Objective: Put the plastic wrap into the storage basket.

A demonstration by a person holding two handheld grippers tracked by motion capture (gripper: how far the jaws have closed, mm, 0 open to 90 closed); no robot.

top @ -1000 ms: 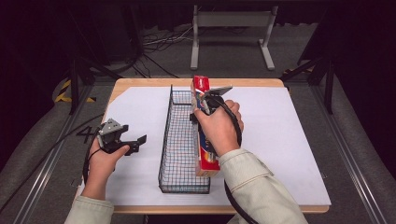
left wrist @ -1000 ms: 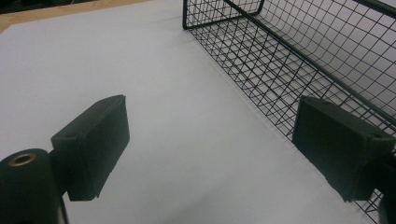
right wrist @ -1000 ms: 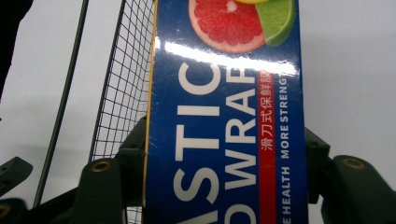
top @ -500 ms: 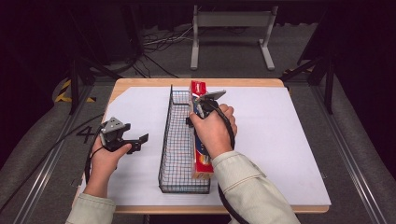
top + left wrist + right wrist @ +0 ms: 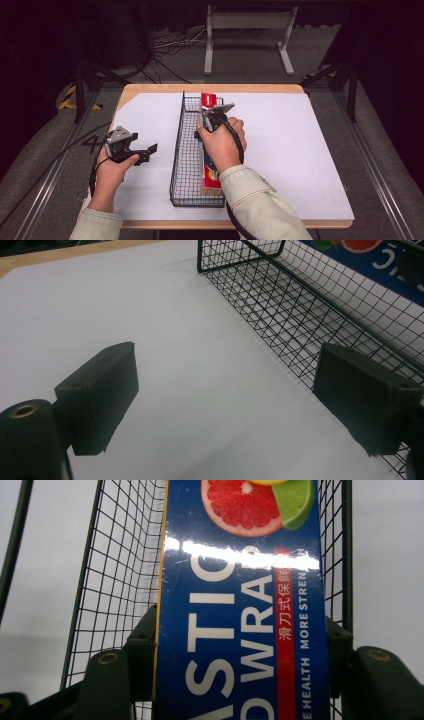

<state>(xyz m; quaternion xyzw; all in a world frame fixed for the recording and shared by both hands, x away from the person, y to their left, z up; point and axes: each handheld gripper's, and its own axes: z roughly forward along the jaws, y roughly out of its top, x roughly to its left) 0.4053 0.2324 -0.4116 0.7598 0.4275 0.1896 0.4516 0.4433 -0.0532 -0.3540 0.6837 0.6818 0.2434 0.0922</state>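
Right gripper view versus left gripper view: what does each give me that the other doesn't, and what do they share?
Right gripper view alone: the right gripper with a jaw on each long side of the plastic wrap box, and the box's lettering and citrus picture. Left gripper view alone: the left gripper with jaws apart over the white sheet, beside the basket's outer wall. Shared: the black wire basket and the blue box.

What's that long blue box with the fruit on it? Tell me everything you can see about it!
The plastic wrap box is a long, narrow carton, glossy blue with a red strip. It shows white letters, a cut grapefruit and a lime wedge. It lies lengthwise in the black wire basket, leaning along its right side, one red end poking past the far rim. The right tool grips it, one jaw on each long edge. The basket sits on a white sheet.
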